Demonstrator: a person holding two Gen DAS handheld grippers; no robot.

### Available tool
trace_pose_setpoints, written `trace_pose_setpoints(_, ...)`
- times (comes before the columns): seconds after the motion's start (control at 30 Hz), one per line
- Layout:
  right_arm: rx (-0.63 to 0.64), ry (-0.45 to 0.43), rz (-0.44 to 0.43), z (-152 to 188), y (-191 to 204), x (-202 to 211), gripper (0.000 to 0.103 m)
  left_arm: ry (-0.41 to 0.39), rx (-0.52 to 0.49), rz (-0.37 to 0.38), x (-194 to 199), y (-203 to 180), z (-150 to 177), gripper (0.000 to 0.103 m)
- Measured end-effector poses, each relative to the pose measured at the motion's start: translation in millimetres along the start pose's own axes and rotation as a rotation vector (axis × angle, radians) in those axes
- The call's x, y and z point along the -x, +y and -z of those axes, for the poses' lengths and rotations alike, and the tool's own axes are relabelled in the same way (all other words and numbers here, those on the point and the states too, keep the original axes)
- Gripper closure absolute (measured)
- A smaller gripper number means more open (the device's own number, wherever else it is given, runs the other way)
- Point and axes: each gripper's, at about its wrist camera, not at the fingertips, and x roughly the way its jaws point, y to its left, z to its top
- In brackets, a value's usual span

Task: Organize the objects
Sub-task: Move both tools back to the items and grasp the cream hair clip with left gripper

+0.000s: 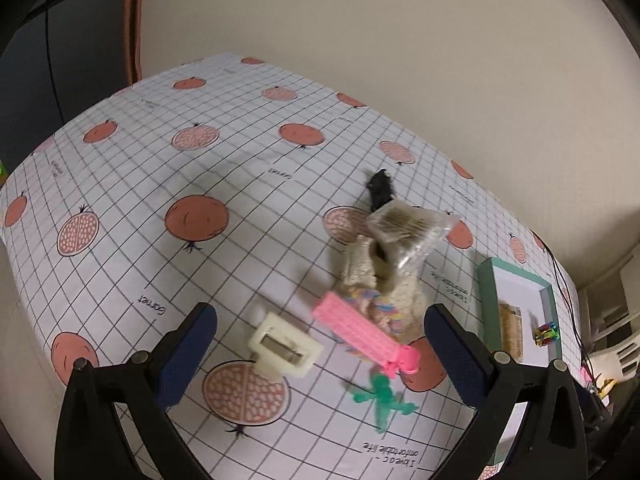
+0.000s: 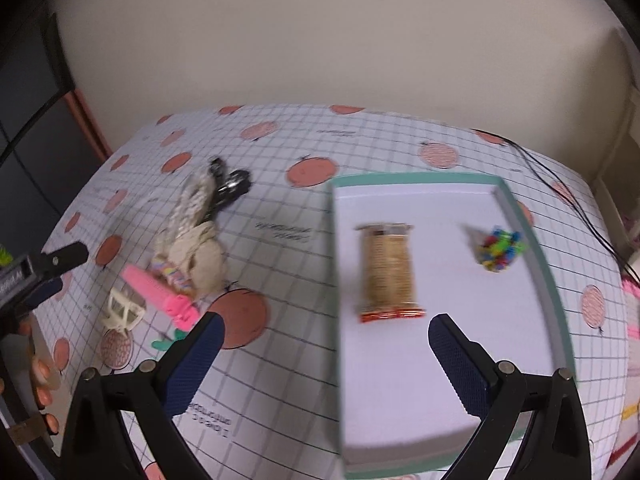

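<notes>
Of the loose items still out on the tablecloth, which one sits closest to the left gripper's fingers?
The cream hair claw clip, lying between the open left gripper fingers; the pink comb and green piece lie further right.

The tray (image 2: pixel 532 224) and snack bar (image 2: pixel 388 272) are motion-blurred; the tray's near edge is cut off.

Left wrist cam sits low over the tablecloth (image 1: pixel 240 184), facing the wall, tilted, close above the cream hair claw (image 1: pixel 285 347) and pink comb (image 1: pixel 362 334). The teal-rimmed tray (image 1: pixel 489 300) is at its right edge. Right wrist cam looks down from just above the tray (image 2: pixel 554 292), also toward the wall. Both views share the tray, comb (image 2: pixel 160 294), claw (image 2: pixel 122 309) and snack bar (image 2: pixel 387 272).
</notes>
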Motion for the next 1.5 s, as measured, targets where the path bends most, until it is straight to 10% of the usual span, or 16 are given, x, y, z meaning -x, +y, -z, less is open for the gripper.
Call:
trace_pose_setpoints(0.47, 0.164, 0.149, -0.046, 17.1, 83.8, -60.1, 0.000, 0.144, 0.045, -0.077, -29.4, 26.5, 2.0, 0.000)
trace_pose_setpoints(1.5, 0.239, 0.264, -0.030, 27.6, 118.6, -105.4, 0.000, 0.292, -0.098, -0.155, -84.9, 12.0, 16.2, 0.004)
